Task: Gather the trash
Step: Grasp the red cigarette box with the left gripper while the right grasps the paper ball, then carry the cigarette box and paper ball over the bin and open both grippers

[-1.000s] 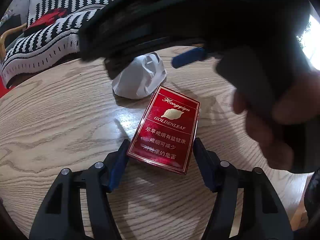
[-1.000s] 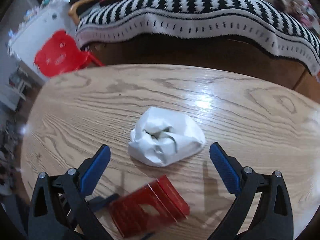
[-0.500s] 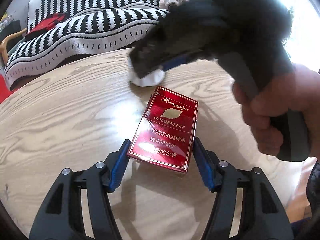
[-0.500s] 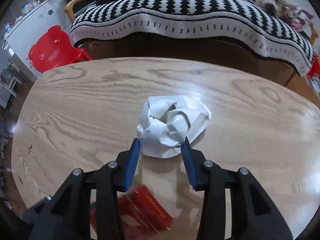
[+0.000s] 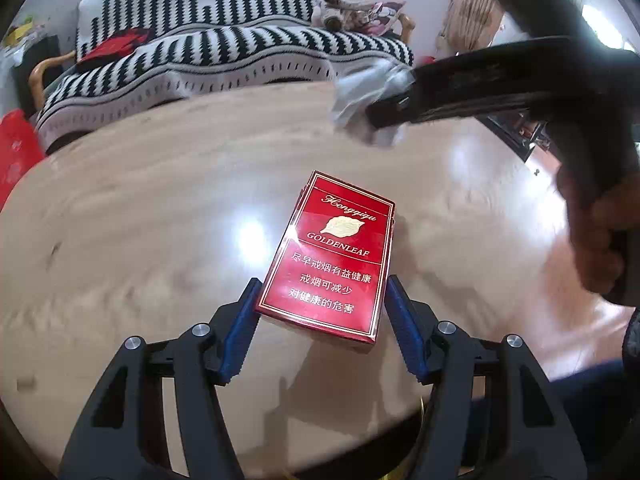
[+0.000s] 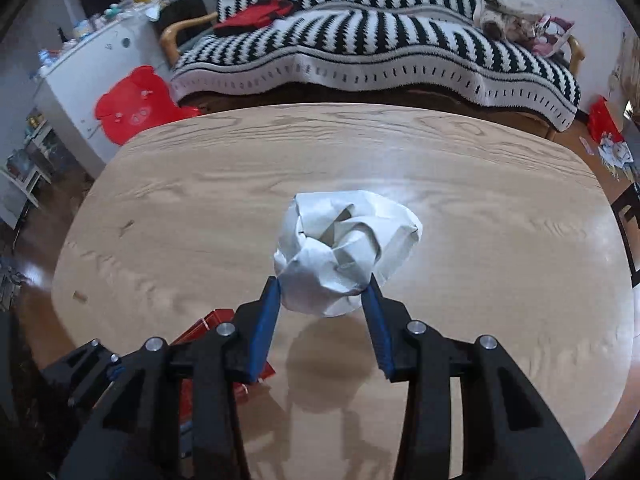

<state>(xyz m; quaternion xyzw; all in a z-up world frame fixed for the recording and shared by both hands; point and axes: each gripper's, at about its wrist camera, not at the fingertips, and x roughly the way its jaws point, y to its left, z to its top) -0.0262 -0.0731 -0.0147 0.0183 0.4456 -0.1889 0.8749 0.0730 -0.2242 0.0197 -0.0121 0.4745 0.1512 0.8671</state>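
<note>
My left gripper (image 5: 322,300) is shut on a red cigarette pack (image 5: 332,256) marked GOLDENLEAF and holds it above the wooden table (image 5: 140,220). My right gripper (image 6: 322,292) is shut on a crumpled white paper ball (image 6: 344,252) and holds it above the table (image 6: 200,200). In the left wrist view the paper ball (image 5: 360,88) shows blurred at the upper right, held by the right gripper's black body (image 5: 500,80). In the right wrist view the pack (image 6: 204,328) shows partly at the lower left, behind the right gripper's left finger.
A sofa with a black-and-white striped blanket (image 6: 380,48) stands behind the table. A red child's chair (image 6: 136,104) stands at the left by a white cabinet (image 6: 80,72). The table's right edge (image 6: 616,240) drops to the floor.
My right gripper closed on the paper ball and lifted it off the table. My left gripper raised the cigarette pack off the table.
</note>
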